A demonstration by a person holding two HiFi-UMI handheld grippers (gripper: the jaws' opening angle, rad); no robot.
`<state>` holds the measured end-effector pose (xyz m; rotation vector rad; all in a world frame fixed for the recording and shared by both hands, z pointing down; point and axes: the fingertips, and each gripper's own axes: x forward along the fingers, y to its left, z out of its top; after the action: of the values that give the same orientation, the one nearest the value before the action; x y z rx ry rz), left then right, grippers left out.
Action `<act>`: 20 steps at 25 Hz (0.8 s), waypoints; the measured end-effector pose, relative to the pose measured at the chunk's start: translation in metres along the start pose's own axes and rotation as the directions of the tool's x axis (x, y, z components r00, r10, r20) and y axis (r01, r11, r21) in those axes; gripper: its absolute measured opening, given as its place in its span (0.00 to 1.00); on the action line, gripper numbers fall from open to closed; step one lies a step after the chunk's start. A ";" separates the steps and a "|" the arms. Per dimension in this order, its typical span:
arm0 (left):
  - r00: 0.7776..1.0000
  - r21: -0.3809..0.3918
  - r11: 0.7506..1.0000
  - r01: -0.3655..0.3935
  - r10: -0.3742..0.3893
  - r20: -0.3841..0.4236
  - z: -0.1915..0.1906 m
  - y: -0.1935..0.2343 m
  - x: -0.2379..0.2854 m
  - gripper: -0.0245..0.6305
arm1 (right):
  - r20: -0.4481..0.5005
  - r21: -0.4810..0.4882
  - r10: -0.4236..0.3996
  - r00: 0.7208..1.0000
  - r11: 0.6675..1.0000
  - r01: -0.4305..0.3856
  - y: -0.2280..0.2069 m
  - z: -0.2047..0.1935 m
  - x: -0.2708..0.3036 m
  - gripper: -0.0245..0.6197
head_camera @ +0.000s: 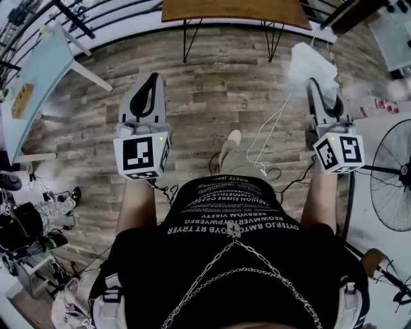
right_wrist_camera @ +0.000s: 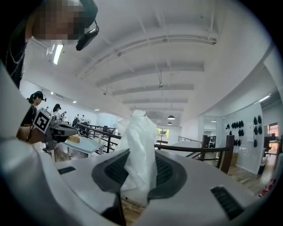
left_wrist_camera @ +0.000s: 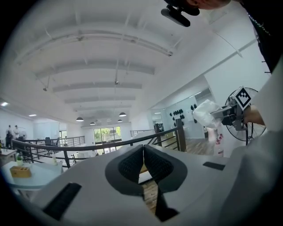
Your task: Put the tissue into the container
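A crumpled white tissue (right_wrist_camera: 139,145) stands up between the pads of my right gripper (right_wrist_camera: 138,170), which is shut on it. In the head view the tissue (head_camera: 309,63) bunches past the tip of the right gripper (head_camera: 314,85), held out over the wooden floor on the right. My left gripper (head_camera: 153,80) is raised at the left, and its jaws are shut with nothing between them (left_wrist_camera: 143,160). In the left gripper view, the right gripper carries the tissue (left_wrist_camera: 204,113) at the far right. I cannot make out a container in any view.
A brown table (head_camera: 234,9) on black legs stands ahead at the top. A pale blue table (head_camera: 38,72) is at the left and a floor fan (head_camera: 393,175) at the right. White cables (head_camera: 266,144) trail across the wooden floor (head_camera: 212,96). Clutter (head_camera: 29,225) sits at lower left.
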<state>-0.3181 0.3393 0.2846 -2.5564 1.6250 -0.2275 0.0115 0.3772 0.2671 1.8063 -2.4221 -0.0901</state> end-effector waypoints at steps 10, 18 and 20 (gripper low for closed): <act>0.999 0.039 0.999 0.029 -0.030 0.028 0.038 -0.020 0.131 0.08 | -0.012 0.001 0.022 1.000 1.000 -0.022 -0.082 -0.008 0.090 0.22; 0.999 0.072 0.997 0.033 -0.034 0.021 0.058 -0.059 0.234 0.08 | 0.000 -0.012 0.066 0.998 0.998 -0.066 -0.164 -0.014 0.145 0.22; 0.999 0.078 0.996 0.031 -0.033 0.018 0.065 -0.063 0.249 0.08 | 0.000 0.004 0.076 0.997 0.997 -0.076 -0.183 -0.019 0.157 0.22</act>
<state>-0.1458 0.1406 0.2484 -2.5199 1.5380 -0.2622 0.1440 0.1747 0.2731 1.7132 -2.4891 -0.0785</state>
